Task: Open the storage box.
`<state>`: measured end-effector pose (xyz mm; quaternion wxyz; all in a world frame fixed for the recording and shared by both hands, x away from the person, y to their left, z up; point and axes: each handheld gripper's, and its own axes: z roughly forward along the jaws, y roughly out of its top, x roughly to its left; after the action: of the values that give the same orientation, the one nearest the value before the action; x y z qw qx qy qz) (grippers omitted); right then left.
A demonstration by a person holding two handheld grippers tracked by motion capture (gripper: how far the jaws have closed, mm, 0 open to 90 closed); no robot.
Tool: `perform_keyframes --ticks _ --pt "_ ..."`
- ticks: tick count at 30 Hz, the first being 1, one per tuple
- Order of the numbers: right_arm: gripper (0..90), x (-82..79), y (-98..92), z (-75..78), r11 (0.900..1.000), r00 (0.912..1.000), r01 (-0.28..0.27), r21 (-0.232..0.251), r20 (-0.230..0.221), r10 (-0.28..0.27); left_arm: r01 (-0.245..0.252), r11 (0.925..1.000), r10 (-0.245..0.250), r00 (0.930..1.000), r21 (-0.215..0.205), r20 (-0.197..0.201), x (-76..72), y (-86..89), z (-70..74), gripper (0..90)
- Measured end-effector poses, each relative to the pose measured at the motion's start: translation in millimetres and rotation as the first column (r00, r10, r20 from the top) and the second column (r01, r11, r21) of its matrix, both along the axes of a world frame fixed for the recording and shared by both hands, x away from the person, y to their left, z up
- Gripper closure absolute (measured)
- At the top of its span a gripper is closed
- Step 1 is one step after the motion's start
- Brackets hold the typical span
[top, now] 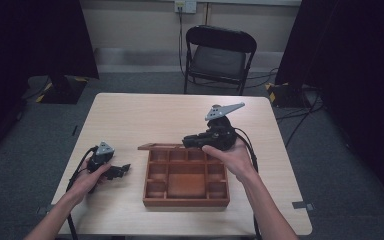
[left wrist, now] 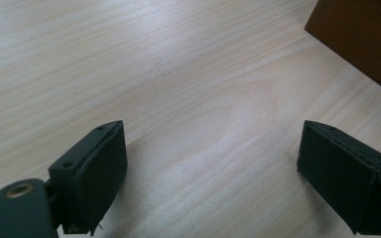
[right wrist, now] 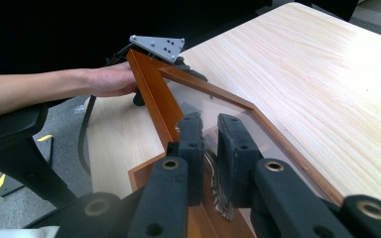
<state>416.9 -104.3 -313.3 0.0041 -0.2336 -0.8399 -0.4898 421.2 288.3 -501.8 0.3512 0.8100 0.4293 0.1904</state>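
Your right gripper (top: 187, 142) sits just above centre of the high view, at the far edge of the box (top: 186, 200) — a brown wooden tray of small compartments lying low in the middle of the table (top: 130, 115). Its jaws are nearly together, pinched on the ornate metal latch (right wrist: 217, 196) of the lid (top: 162, 147). In the right gripper view the lid (right wrist: 151, 94) stands raised: its wooden frame runs up toward upper centre and holds a clear pane. In the high view it shows as a thin brown strip along the box's far edge, reaching left past the corner. How steeply it tilts you cannot judge well from there.

Your left gripper (top: 125, 169) rests on the table at the lower left of the high view, just left of the box and apart from it. Its jaws stand wide with bare tabletop between the pads (left wrist: 101, 173) — nothing held. A corner of the box (left wrist: 362, 34) shows at the upper right of the left gripper view.

A folding chair (top: 219, 57) stands beyond the table, top centre.
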Motion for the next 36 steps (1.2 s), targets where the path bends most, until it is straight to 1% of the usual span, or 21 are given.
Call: perform_keyframes --ticks 16,29,36 --pt "80.1 5.7 2.4 3.8 1.0 0.9999 0.001 0.0 0.011 -0.001 0.004 1.0 -0.004 1.0 0.006 0.002 0.3 0.4 0.2 11.4" --pt "78.3 9.8 3.5 7.1 1.0 0.9999 0.011 -0.003 0.013 -0.011 0.003 1.0 -0.003 1.0 0.005 0.002 0.3 0.3 0.2 11.4" --pt "77.5 13.0 2.4 6.6 1.0 0.9999 0.009 0.006 0.006 -0.009 0.003 1.0 -0.003 1.0 0.005 0.002 0.3 0.3 0.1 11.4"
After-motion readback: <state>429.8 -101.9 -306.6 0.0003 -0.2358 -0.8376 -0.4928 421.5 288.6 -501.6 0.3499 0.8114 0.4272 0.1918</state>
